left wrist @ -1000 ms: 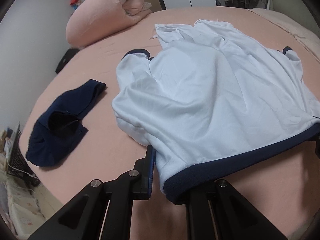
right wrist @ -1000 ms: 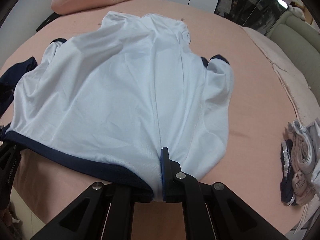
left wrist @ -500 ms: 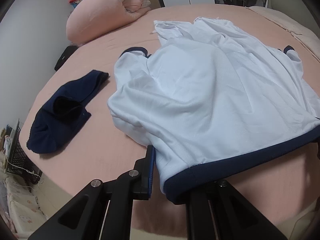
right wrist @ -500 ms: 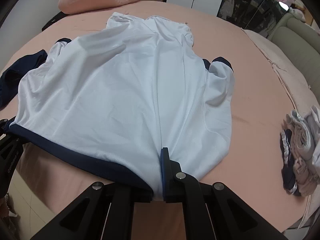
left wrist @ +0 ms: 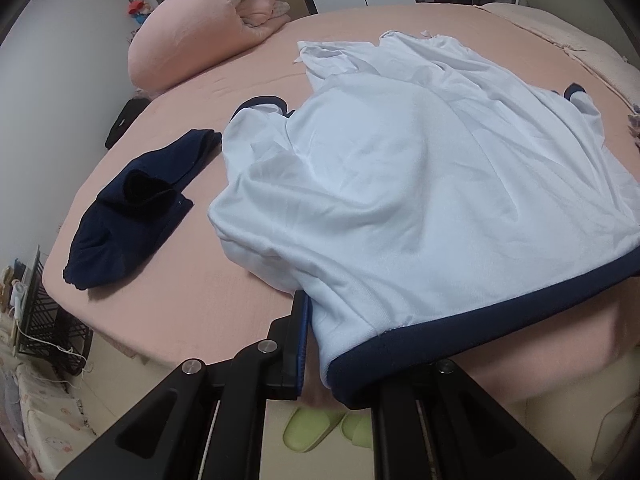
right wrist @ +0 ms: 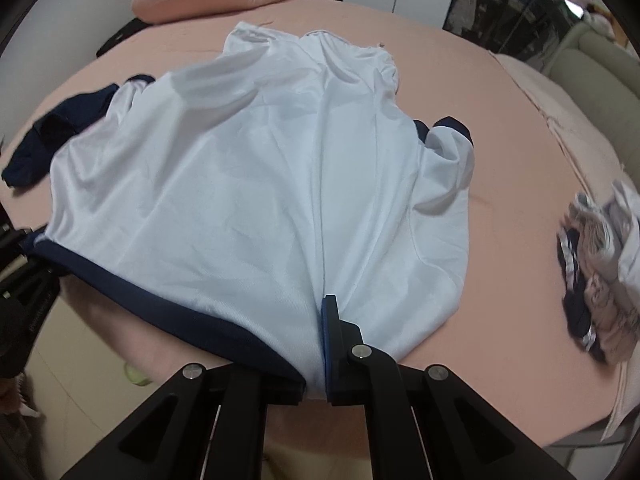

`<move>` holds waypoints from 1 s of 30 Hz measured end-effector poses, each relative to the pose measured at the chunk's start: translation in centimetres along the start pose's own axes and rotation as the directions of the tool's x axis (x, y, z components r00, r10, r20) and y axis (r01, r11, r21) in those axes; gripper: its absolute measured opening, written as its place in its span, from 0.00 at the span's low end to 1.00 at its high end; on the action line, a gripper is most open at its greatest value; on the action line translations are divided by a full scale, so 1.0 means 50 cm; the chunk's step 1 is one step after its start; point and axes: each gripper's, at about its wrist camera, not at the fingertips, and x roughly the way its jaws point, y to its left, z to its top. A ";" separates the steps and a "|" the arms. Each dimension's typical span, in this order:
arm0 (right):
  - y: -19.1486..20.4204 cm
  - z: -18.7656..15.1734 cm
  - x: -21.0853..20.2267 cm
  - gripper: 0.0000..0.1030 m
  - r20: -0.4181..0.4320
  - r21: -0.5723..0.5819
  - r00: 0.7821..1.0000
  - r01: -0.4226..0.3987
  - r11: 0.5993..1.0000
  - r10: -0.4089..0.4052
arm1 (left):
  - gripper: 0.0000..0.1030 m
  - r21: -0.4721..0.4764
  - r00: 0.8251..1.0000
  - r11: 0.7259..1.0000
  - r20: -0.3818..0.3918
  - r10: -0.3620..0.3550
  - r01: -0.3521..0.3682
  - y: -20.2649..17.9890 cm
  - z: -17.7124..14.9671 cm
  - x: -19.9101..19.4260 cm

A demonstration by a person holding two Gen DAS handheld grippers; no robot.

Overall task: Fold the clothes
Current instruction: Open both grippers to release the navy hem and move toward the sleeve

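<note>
A white shirt [left wrist: 420, 184] with a navy hem band and navy sleeve cuffs lies spread over the pink bed [left wrist: 248, 84], collar at the far end. My left gripper [left wrist: 320, 344] is shut on the shirt's near left hem corner. My right gripper [right wrist: 316, 344] is shut on the near right hem corner of the same shirt [right wrist: 260, 176]. The navy hem [right wrist: 160, 308] stretches between the two grippers, lifted at the bed's near edge. Part of the left gripper shows at the left border of the right wrist view.
A crumpled navy garment [left wrist: 132, 212] lies on the bed left of the shirt. A rolled pink quilt [left wrist: 208, 24] sits at the far left. Folded clothes [right wrist: 600, 272] are piled at the bed's right side. Green slippers [left wrist: 316, 428] and a black wire rack [left wrist: 44, 320] stand on the floor.
Both grippers have drawn back toward the bed's near edge with the hem, dragging the shirt along. The floor and slippers now show below the bed edge.
</note>
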 end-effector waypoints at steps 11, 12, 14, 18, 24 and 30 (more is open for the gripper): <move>-0.007 0.017 0.027 0.10 -0.008 0.013 1.000 -0.030 0.999 0.030 | 0.11 -0.033 0.999 0.999 -0.016 -0.037 0.036 -0.003 -0.019 -0.009; -0.008 0.021 0.031 0.18 -0.015 0.014 0.999 -0.046 0.999 0.046 | 0.11 -0.060 0.998 0.996 -0.022 -0.062 0.061 0.007 -0.018 -0.010; -0.011 0.029 0.035 0.37 -0.024 0.018 0.996 -0.083 0.996 0.084 | 0.12 -0.115 0.993 0.987 -0.034 -0.113 0.109 0.027 -0.015 -0.012; -0.022 0.037 0.022 0.71 -0.038 0.007 0.991 -0.124 0.992 0.124 | 0.42 -0.229 0.976 0.953 -0.043 -0.214 0.199 0.069 -0.012 -0.019; -0.068 0.055 -0.004 0.72 -0.022 0.041 0.993 -0.113 0.993 0.114 | 0.79 -0.293 0.976 0.935 -0.030 -0.217 0.199 0.123 -0.012 -0.049; -0.093 0.074 -0.013 0.72 -0.013 0.081 0.989 -0.144 0.986 0.146 | 0.80 -0.173 0.984 0.972 -0.051 -0.171 0.160 0.102 -0.022 -0.056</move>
